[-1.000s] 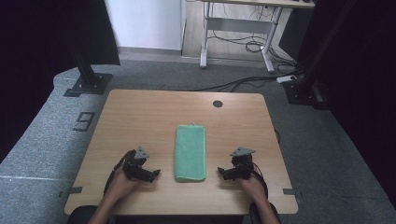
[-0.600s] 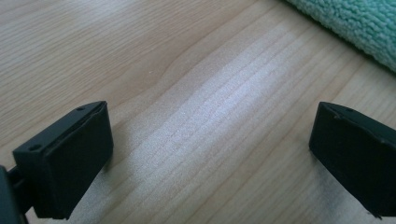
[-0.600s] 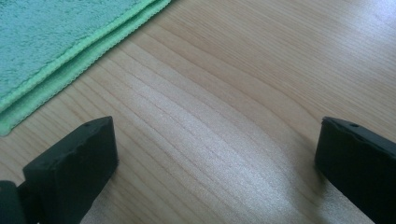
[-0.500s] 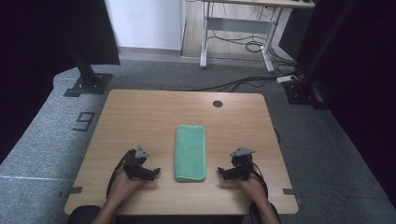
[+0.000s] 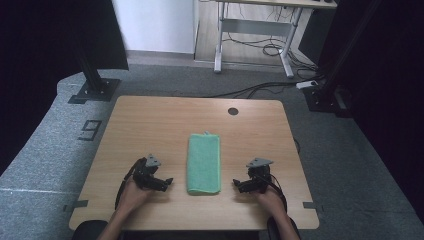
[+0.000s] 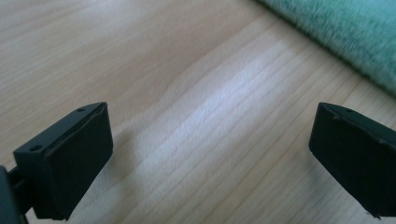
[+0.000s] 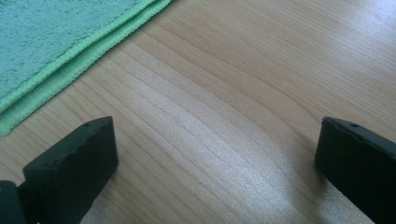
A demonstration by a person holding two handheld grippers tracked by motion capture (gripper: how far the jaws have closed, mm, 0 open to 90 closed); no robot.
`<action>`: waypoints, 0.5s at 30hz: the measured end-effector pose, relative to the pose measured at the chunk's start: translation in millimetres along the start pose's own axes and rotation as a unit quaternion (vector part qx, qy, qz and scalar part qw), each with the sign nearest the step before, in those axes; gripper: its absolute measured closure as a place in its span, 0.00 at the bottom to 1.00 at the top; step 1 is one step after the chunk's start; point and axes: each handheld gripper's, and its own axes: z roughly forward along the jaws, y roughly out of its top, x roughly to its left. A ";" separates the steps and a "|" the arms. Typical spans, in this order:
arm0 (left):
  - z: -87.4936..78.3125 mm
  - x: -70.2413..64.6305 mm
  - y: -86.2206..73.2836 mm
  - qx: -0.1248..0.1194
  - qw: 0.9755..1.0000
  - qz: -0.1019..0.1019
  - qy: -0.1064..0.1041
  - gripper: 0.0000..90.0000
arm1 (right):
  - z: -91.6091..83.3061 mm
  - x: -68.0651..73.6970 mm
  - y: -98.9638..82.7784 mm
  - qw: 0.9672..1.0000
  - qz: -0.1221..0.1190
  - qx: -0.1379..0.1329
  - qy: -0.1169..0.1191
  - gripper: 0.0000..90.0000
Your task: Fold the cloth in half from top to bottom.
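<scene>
Green towel [image 5: 204, 162], folded lengthwise, flat

The towel [image 5: 204, 163] is green terry cloth, folded into a long narrow strip. It lies flat on the desk [image 5: 150, 125], its length running away from the person, about midway between the desk's left and right sides and nearer the near edge than the far one. Its near end sits between the two claws, apart from both. A small loop or tag sticks out at its far end. In the right gripper view the towel [image 7: 56, 32] shows stacked layers with stitched hems along one long edge, the edges lining up closely. In the left gripper view its fuzzy pile [image 6: 345, 28] crosses the upper right corner.
</scene>
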 end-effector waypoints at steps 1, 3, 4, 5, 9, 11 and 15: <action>0.0 0.0 0.0 0.000 1.000 0.000 0.000 0.00 | 0.0 0.0 0.0 1.000 0.000 0.000 0.000 0.00; 0.0 0.9 5.4 -0.004 1.000 -0.003 -0.002 0.00 | 0.0 0.0 0.0 1.000 0.000 0.000 0.000 0.00; 0.4 1.5 9.7 -0.008 1.000 -0.005 -0.004 0.00 | 0.0 0.0 0.0 1.000 0.000 0.000 -0.001 0.00; 0.9 1.6 12.0 -0.010 1.000 -0.005 -0.004 0.00 | 0.1 0.1 0.1 1.000 0.000 0.000 -0.001 0.00; 3.5 2.1 21.1 -0.012 1.000 -0.005 -0.002 0.00 | 0.2 0.4 0.2 1.000 0.002 0.000 -0.001 0.00; 6.5 2.4 27.0 -0.012 1.000 -0.004 -0.002 0.00 | 0.2 0.4 0.2 1.000 0.002 0.000 -0.001 0.00; 14.4 1.4 39.0 -0.017 1.000 -0.005 -0.005 0.00 | 0.2 0.4 0.2 1.000 0.002 0.000 -0.001 0.00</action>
